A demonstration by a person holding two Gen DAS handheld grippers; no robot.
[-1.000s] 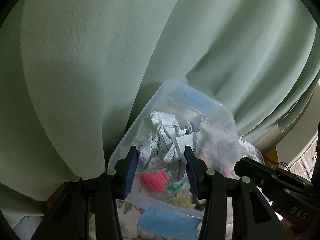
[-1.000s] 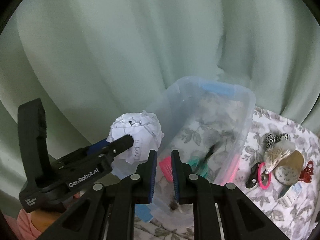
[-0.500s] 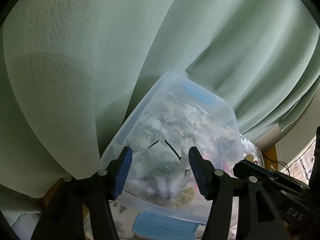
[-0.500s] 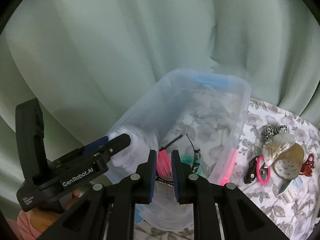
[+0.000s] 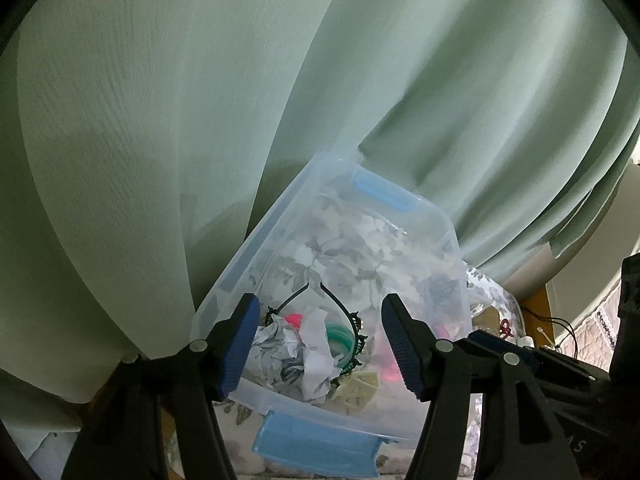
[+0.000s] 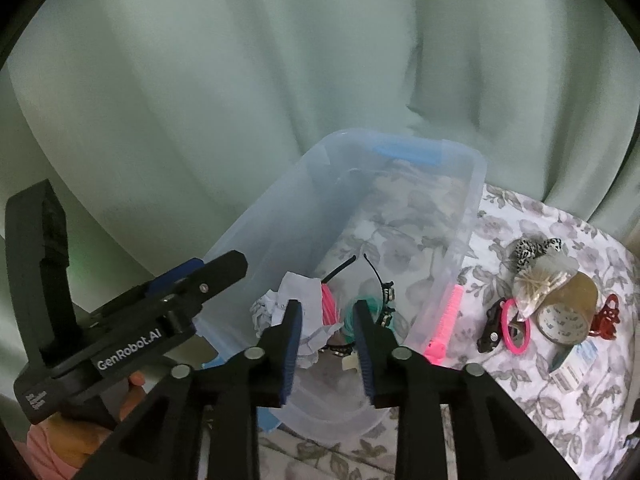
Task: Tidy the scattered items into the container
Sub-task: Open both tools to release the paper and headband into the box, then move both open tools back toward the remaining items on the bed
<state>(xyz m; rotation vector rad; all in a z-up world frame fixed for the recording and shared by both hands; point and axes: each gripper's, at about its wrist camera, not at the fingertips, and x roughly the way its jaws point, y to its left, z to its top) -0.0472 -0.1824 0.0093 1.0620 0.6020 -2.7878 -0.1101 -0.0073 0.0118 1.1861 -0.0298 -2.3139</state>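
Pale green curtain (image 6: pixel 200 100) fills the upper half of both views, hanging behind a table covered with a grey floral cloth (image 6: pixel 532 392). Nearest the lens in the left wrist view, the left gripper (image 5: pixel 320 344) stands spread wide, its jaws having just been opening, with nothing pinched between its blue pads (image 5: pixel 240 340). In the right wrist view the right gripper (image 6: pixel 326 334) has jaws that have just been opening to a narrow gap, and nothing is clamped between them. Just beyond both grippers sits the clear plastic container (image 6: pixel 472 184) with blue latches, at the lower centre of each frame. Inside it, toward the near end, lies a crumpled paper ball (image 5: pixel 304 348), with a pink item (image 6: pixel 329 304) and a green coil (image 6: pixel 352 312) beside it and a thin black headband (image 5: pixel 340 312) arching over them. A pink comb (image 6: pixel 444 320) shows against the container's right wall; whether it is inside or outside cannot be told. Farther right on the cloth, outside the container, lies a cluster: a pink ring (image 6: pixel 516 326), a black clip (image 6: pixel 490 330), a tape roll (image 6: pixel 568 312), a red claw clip (image 6: pixel 606 316) and a spotted scrunchie (image 6: pixel 532 250). A person's hand (image 6: pixel 132 388) shows at the lower left.
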